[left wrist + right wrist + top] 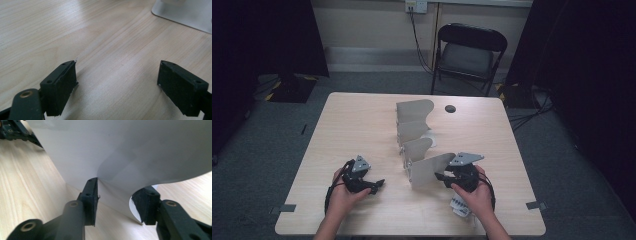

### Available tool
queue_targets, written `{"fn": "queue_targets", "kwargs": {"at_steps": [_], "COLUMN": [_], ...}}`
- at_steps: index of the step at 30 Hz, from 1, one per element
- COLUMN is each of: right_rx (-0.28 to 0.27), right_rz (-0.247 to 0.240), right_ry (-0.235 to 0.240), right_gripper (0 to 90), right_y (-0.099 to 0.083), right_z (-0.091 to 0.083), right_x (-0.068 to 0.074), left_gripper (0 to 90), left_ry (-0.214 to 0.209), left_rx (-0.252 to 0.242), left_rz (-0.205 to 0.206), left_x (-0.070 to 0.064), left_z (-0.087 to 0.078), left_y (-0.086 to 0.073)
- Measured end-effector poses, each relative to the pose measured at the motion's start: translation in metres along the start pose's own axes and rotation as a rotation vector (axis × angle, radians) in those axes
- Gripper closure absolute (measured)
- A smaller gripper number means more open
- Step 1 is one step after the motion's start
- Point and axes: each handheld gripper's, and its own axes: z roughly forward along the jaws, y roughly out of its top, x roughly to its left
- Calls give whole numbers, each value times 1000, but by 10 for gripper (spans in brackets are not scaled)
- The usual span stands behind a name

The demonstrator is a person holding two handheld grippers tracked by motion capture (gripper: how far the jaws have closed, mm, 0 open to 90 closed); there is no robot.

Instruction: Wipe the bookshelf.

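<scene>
The right gripper (115, 202) straddles the near panel (429, 170) of the metal rack (414, 131) mid-table, jaws apart and not yet clamped, while the left gripper (117, 87) waits open over bare table (105, 42), so the grasp seems barely begun.

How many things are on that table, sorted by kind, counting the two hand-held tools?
Grey upright divider panels: 4, the nearest one in front of the right gripper
Hand-held grippers: 2, the other being the left gripper
White round object behind the panels: 1
White printed packet by the right hand: 1
Dark round spot on the table: 1
Total: 9
</scene>
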Motion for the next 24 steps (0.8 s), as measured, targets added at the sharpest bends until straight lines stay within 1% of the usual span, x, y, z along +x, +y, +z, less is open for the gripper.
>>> {"fn": "queue_targets", "kwargs": {"at_steps": [1, 2, 3, 4, 8, 9, 10, 13, 15, 16, 18, 22, 24], "right_rx": [-3, -6, -9, -11, -16, -19, -19, -19, -15, -12, -7, 2, 2], "right_rz": [-6, -10, -12, -15, -37, -43, -49, -61, -64, -64, -61, -62, -46], "right_ry": [3, 5, 12, 19, 50, 58, 67, 83, 88, 90, 92, 69, 57], "right_gripper": [591, 601, 613, 627, 683, 692, 692, 653, 627, 614, 601, 595, 596], "right_y": [0, 1, 1, 2, 6, 8, 9, 9, 6, 3, -2, -10, -14], "right_z": [2, 3, 5, 7, 15, 17, 19, 22, 20, 18, 13, -1, -9], "right_x": [3, 6, 9, 12, 24, 27, 29, 33, 32, 31, 27, 16, 10], "left_gripper": [157, 157, 157, 157, 157, 157, 157, 157, 157, 156, 156, 156, 156], "left_ry": [2, 3, 2, 10, 7, 6, 6, 11, 9, 11, 8, 8, 8], "left_rx": [-1, 5, 4, 2, 0, 7, 1, 2, 1, 2, 2, 1, 1], "left_rz": [-1, 7, 3, 3, -7, 2, -8, 0, -5, 0, -9, -10, -10], "left_x": [0, 1, 1, 1, 1, 2, 2, 2, 2, 2, 2, 2, 2], "left_z": [0, -1, -1, -2, -3, -4, -4, -4, -4, -4, -4, -4, -4], "left_y": [0, -1, -1, -1, -3, -3, -3, -4, -4, -4, -4, -4, -4]}}
